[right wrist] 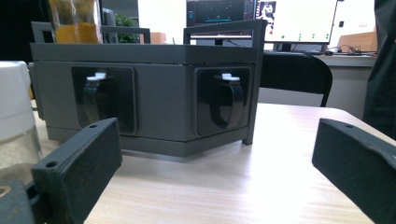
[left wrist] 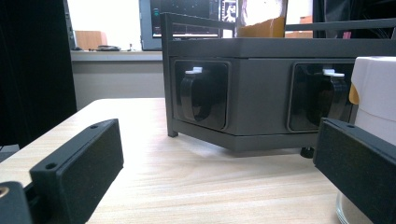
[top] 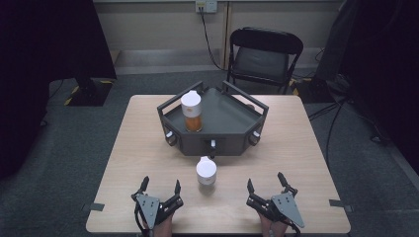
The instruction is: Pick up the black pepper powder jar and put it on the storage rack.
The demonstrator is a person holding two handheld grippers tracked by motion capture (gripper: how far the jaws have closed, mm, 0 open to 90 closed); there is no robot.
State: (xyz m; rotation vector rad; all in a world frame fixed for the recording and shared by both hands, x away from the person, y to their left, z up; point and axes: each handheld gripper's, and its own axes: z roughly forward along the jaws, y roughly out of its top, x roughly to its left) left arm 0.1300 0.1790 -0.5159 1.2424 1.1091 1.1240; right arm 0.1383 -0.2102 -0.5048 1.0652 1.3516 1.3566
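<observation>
I am keeping both grippers low at the near edge of the table (top: 148, 148), forearms coming in from below. My left gripper (top: 160, 186) is resting with its jaws spread wide and pointing away from me, nothing between them. My right gripper (top: 267, 183) is sitting the same way, jaws apart and empty, angled slightly outward.

Between the two, a little farther out, the white-capped jar (top: 206, 171) is standing upright on the tabletop, apart from both grippers. In the left gripper view it is showing at the right edge (left wrist: 376, 93), in the right gripper view at the left edge (right wrist: 14, 107); its glass body is looking pale inside, and I cannot tell what it holds. I am reading no writing on it.

Just beyond it the dark grey tray (top: 232, 116) with railed sides is sitting mid-table, black knobs set into its front faces. Inside, at its left corner, a second jar (top: 191, 112) with a white cap is standing upright, holding something orange. Its label is too blurred for me to read.
</observation>
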